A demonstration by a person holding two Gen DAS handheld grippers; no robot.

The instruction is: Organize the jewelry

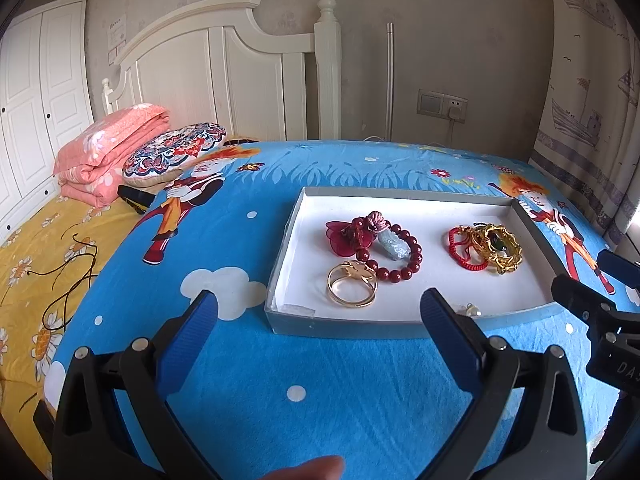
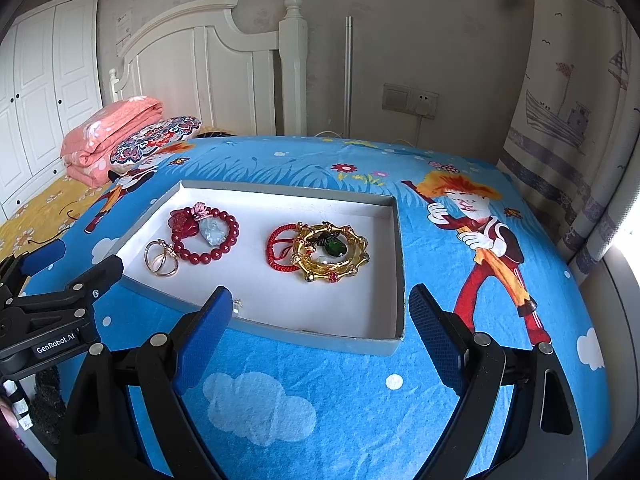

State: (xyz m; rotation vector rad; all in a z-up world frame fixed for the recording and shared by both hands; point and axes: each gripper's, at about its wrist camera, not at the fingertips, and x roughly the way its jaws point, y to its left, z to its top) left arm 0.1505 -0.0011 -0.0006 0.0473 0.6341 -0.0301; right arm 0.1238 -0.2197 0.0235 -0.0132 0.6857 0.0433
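Both claws stand wide open and hold nothing. Left claw [image 1: 320, 308] hovers over the blue cartoon bedsheet [image 1: 340, 380], its blue-padded fingers [image 1: 188, 344] pointing toward the near wall of a shallow grey box [image 1: 344, 324] with a white floor. Right claw [image 2: 320, 312] hangs just beside it, to the right, its fingers [image 2: 436, 332] straddling the box's near right corner.

Writing can be read on the tools: in the right wrist view the left tool's black body carries a label reading "GenRobot.AI" [image 2: 55, 343]; in the left wrist view the right tool shows only the letters "DA" [image 1: 626, 368] — the rest is cut off at the frame edge.

All the jewelry lies inside the box. On the left side a dark red bead bracelet [image 1: 400, 260] lies with a pale blue-grey carved stone [image 1: 394, 246] resting inside its loop and a red flower-shaped charm [image 1: 340, 238] touching it. A gold ring-shaped bangle [image 1: 352, 284] sits just in front, touching the beads. On the right side a red braided cord bracelet [image 1: 464, 252] lies partly under a gold bamboo-style bangle [image 1: 500, 252], with a dark green stone [image 1: 500, 245] inside the bangle's circle. A tiny clear piece [image 1: 474, 310] sits at the near wall, too small to identify.

Paper notices [image 1: 117, 34] on the wall by the white headboard [image 1: 208, 64] carry print too small to read.
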